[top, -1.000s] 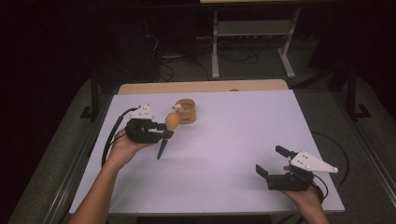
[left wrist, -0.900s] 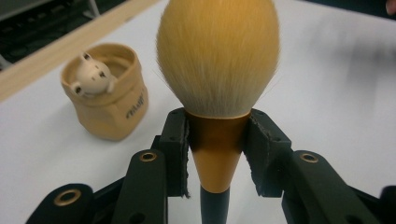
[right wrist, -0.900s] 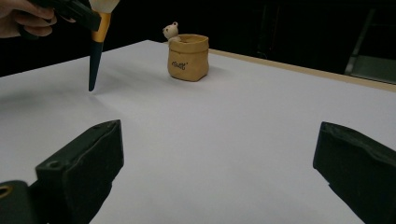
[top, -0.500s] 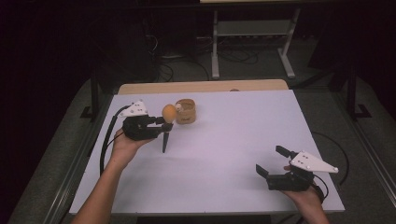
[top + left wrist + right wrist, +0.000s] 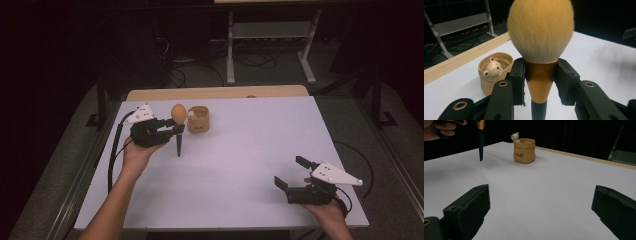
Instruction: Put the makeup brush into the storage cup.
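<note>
My left gripper [image 5: 176,129] [image 5: 540,78] is shut on a makeup brush [image 5: 178,125] [image 5: 540,35], pads pressing its gold collar. The brush stands upright above the table, orange bristles up, dark handle [image 5: 481,143] pointing down. Just right of it sits a small tan pot [image 5: 198,120] [image 5: 495,71] [image 5: 524,150] with a little bear figure [image 5: 492,70] at its rim. My right gripper [image 5: 291,173] [image 5: 539,206] rests open near the table's front right corner, nothing between its jaws.
The white tabletop [image 5: 250,145] has a wooden strip [image 5: 215,93] along its far edge. A metal stand [image 5: 270,35] and cables lie on the dark floor beyond. Rails run along both table sides.
The left gripper has carried the brush slightly left and tipped it upright, its handle now pointing straight down. The right gripper has stayed put.
</note>
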`<state>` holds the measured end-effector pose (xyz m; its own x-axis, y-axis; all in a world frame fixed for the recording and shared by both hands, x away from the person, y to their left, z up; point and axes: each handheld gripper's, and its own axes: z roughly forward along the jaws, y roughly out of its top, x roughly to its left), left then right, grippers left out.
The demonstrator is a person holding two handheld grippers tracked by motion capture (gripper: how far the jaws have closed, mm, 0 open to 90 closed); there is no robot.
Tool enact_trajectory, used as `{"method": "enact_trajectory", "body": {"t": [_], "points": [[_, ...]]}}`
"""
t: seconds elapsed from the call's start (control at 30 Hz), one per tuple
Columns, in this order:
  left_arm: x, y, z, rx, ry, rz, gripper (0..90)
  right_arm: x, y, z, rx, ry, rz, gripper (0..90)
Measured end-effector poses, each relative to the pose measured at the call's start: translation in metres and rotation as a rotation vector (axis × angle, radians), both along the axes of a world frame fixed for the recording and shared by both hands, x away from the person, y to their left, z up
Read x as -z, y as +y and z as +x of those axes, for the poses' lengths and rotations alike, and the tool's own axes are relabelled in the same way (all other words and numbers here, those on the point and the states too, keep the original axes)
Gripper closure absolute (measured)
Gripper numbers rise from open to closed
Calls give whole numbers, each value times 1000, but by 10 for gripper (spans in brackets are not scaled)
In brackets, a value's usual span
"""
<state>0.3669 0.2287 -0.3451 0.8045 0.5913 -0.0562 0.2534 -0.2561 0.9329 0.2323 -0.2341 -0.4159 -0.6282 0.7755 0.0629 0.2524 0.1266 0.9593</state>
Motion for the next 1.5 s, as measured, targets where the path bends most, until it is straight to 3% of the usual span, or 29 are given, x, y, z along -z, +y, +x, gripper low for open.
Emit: {"method": "enact_trajectory", "body": {"t": [0.3,0.67,1.5], "points": [[1,-1,4,-11,-9,-9,623,0,0,0,0,2,2,13],[-1,-2,10,-20,-21,-51,623,0,0,0,3,1,5,13],[-22,-17,29,-9,-52,-36,623,0,-1,0,4,-4,-4,13]]}}
